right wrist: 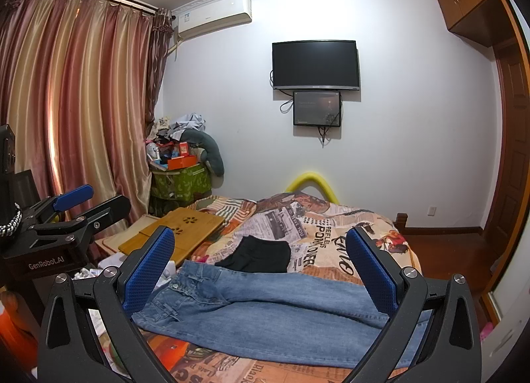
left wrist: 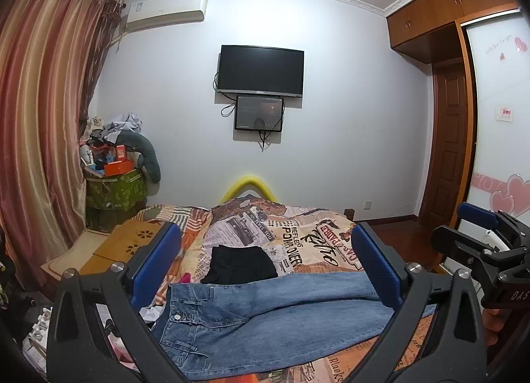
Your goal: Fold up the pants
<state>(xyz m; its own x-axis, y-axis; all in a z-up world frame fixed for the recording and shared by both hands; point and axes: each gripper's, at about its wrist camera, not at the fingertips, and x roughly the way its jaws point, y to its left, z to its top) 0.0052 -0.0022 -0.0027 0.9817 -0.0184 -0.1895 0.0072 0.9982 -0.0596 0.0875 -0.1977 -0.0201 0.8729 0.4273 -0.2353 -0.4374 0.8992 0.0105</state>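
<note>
Blue jeans point(left wrist: 265, 316) lie flat across the bed, waistband to the left, legs stretching right; they also show in the right wrist view point(right wrist: 281, 313). My left gripper point(left wrist: 265, 260) is open and empty, held above the jeans. My right gripper point(right wrist: 261, 263) is open and empty, also above the jeans. The right gripper shows at the right edge of the left wrist view point(left wrist: 477, 230). The left gripper shows at the left edge of the right wrist view point(right wrist: 79, 207).
A black garment point(left wrist: 240, 263) lies on the newspaper-print bedspread point(left wrist: 298, 234) just beyond the jeans. A wooden lap tray point(right wrist: 179, 234) rests at the bed's left side. A cluttered green box point(right wrist: 180, 181), curtains point(right wrist: 76, 101), a wall television point(right wrist: 316, 65) and a wardrobe point(left wrist: 497, 118) surround the bed.
</note>
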